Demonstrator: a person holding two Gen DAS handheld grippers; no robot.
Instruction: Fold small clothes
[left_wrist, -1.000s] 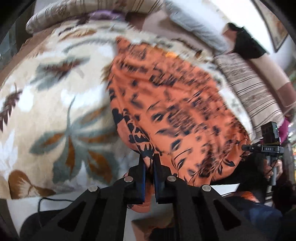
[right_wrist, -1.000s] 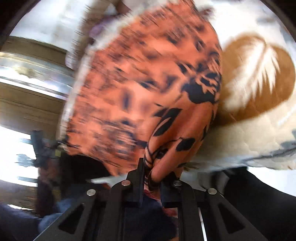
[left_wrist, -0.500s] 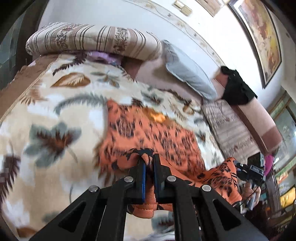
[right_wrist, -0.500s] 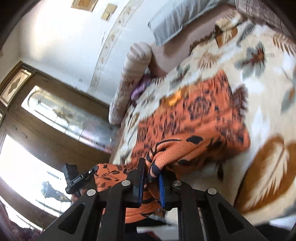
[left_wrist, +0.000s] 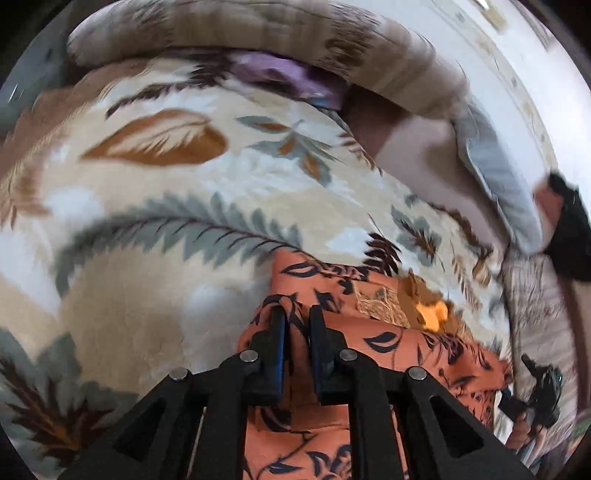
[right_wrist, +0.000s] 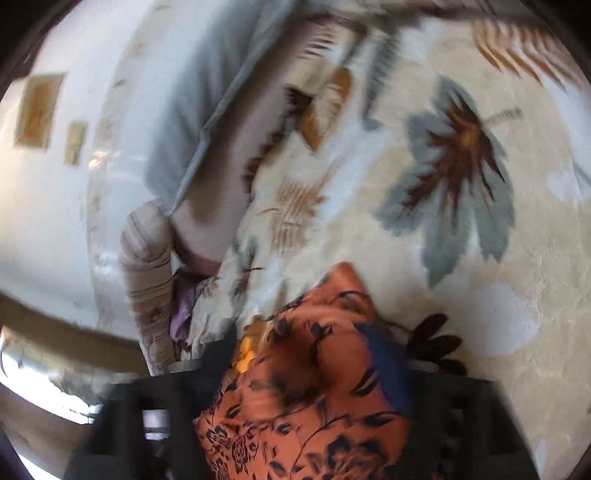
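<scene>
An orange garment with black leaf print (left_wrist: 369, 295) lies folded over on the cream floral blanket (left_wrist: 147, 240). My left gripper (left_wrist: 297, 321) still has a fold of the garment's near edge pinched between its fingertips, and its jaws are starting to open. In the blurred right wrist view my right gripper (right_wrist: 303, 343) has its jaws opening wide. The orange garment (right_wrist: 314, 406) lies loose between them on the blanket (right_wrist: 461, 258), and the pads do not press it. In the left wrist view the right gripper (left_wrist: 535, 391) shows at the far right, beyond the garment.
A striped bolster (left_wrist: 258, 37) and a grey pillow (left_wrist: 498, 177) line the far side of the bed, with a purple cloth (left_wrist: 280, 74) tucked under the bolster. A black item (left_wrist: 569, 229) sits at the right. A white wall (right_wrist: 55, 184) lies beyond the pillow.
Both grippers swept forward over the bed, carrying the garment's edge onto its far part. The right jaws have gone from pinching the cloth to wide apart. The left gap has widened slightly.
</scene>
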